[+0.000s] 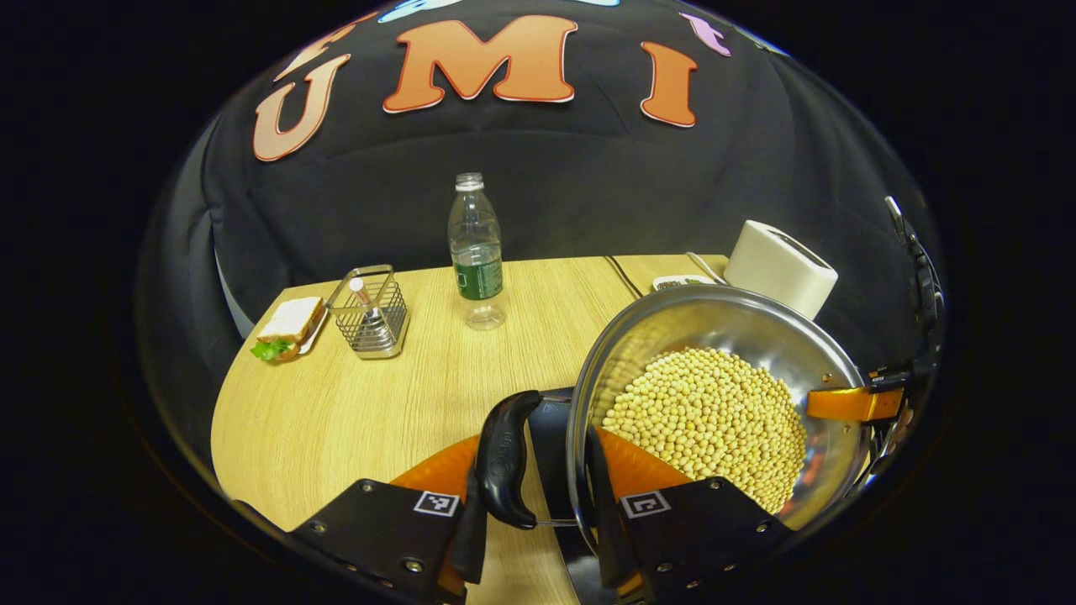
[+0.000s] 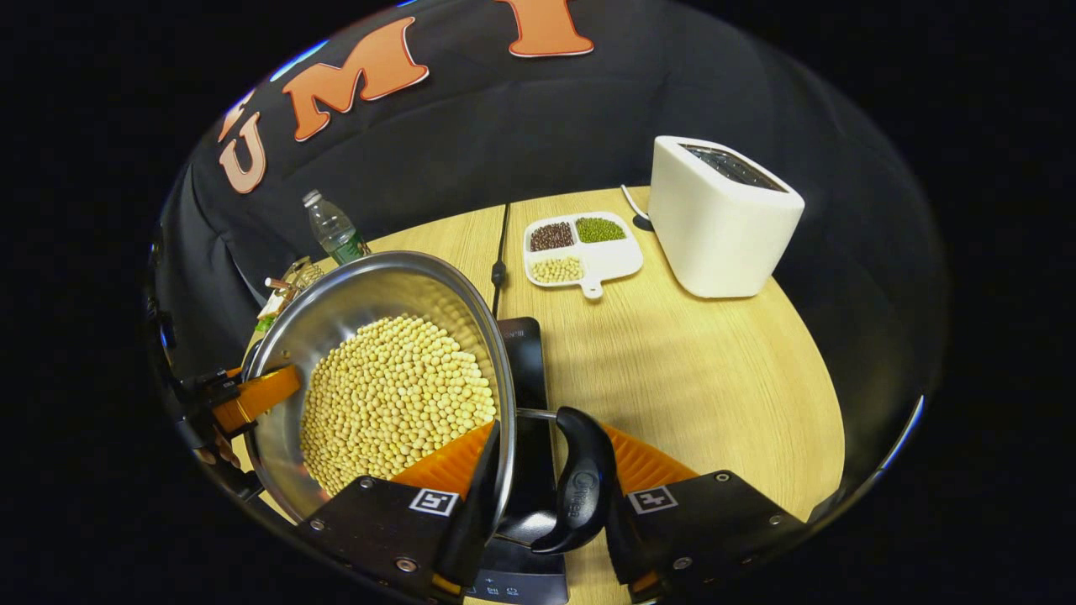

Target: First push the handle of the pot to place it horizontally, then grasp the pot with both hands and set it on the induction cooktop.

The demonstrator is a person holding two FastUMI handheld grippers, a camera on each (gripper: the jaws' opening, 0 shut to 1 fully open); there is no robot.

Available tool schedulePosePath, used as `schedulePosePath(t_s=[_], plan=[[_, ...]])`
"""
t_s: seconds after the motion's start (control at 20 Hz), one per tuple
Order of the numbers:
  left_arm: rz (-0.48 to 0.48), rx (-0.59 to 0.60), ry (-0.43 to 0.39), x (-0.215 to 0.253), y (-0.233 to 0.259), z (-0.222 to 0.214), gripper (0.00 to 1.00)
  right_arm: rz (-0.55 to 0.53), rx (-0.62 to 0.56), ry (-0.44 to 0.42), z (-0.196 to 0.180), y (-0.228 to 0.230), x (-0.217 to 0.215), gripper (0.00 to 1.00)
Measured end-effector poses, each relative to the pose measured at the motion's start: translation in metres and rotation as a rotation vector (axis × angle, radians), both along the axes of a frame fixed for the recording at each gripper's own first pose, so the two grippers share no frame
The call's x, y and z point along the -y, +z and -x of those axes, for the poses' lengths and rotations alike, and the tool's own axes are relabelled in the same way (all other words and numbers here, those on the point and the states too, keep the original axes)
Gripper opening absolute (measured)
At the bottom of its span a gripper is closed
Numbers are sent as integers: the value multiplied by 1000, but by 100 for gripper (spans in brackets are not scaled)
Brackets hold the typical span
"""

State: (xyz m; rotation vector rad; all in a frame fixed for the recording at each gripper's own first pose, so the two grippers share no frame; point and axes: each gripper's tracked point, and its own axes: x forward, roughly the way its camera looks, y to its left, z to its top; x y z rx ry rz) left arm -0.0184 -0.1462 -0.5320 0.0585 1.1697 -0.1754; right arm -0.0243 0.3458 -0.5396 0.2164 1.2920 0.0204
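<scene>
**Left gripper view and right gripper view: pot held from both sides over the cooktop**

Left gripper view looks along the left gripper [image 1: 538, 512], which reaches in low over the wooden table [image 1: 353, 412] with its fingers level. Between them stand the pot's [image 1: 756, 328] near rim and a black side handle [image 1: 504, 458]; one finger lies outside the handle, the other inside the pot wall, so the jaws are narrowed on handle and rim together. Whether both pads truly press, I cannot tell for certain, though the hold looks firm.

The right gripper [image 2: 546, 512] mirrors this in the right gripper view: the other black handle [image 2: 582, 479] and the rim sit in its narrow gap, one finger inside the wall, one outside the handle. The pot [image 2: 353, 290] is tilted in both views and is full of pale soybeans [image 2: 395, 395].

The left gripper view also shows a water bottle [image 1: 477, 248], a wire basket [image 1: 370, 315], a sandwich [image 1: 290, 326] and the right gripper far off at the pot's opposite rim. The right gripper view shows more of the toaster [image 2: 719, 223], a divided dish of beans [image 2: 580, 244], and the black induction cooktop [image 2: 525, 353] lying under the pot's right edge and directly beneath the claw.
</scene>
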Motion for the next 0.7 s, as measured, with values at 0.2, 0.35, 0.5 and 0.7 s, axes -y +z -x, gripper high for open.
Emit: schedulePosePath(t_s=[0.2,0.35,0.5,0.7], plan=[[1,-40,9,4,-14,11,54,-5,-29,5,1,2,1,59],[2,-34,5,4,-13,10,56,-5,-19,-2,-3,3,2,59],[12,-29,14,6,-13,9,54,-15,-11,0,-2,5,3,59],[26,-26,19,9,-14,11,57,-30,5,25,-11,14,18,63]])
